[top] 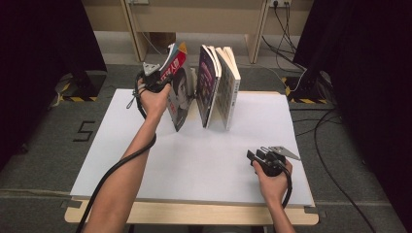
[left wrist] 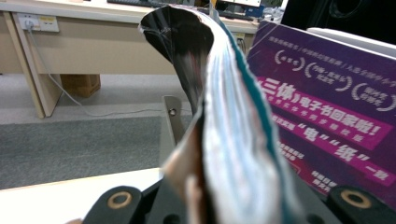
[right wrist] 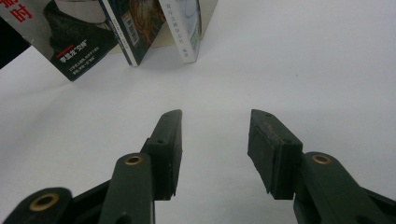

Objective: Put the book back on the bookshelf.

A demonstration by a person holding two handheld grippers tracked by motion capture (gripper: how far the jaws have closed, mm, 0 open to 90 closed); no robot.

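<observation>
Left gripper [top: 156,80]: at ten o'clock on the tabletop [top: 194,160], jaws clamped on the magazine's top edge, probably to tip it away from the row.
Magazine [top: 179,92]: leftmost of the standing items, leaning left; thin glossy cover with a portrait and red title, pages bowing softly where pinched, as the left gripper view shows [left wrist: 224,140].
Books [top: 218,87]: two upright at twelve o'clock, just right of the magazine; the nearer has a purple glossy cover, the other a pale patterned one, stiffer and blockier.
Tabletop: flat matte white sheet on a wooden frame.
Right gripper [top: 257,156]: at four o'clock, resting low, black jaws wide apart and holding nothing, seemingly waiting.
</observation>
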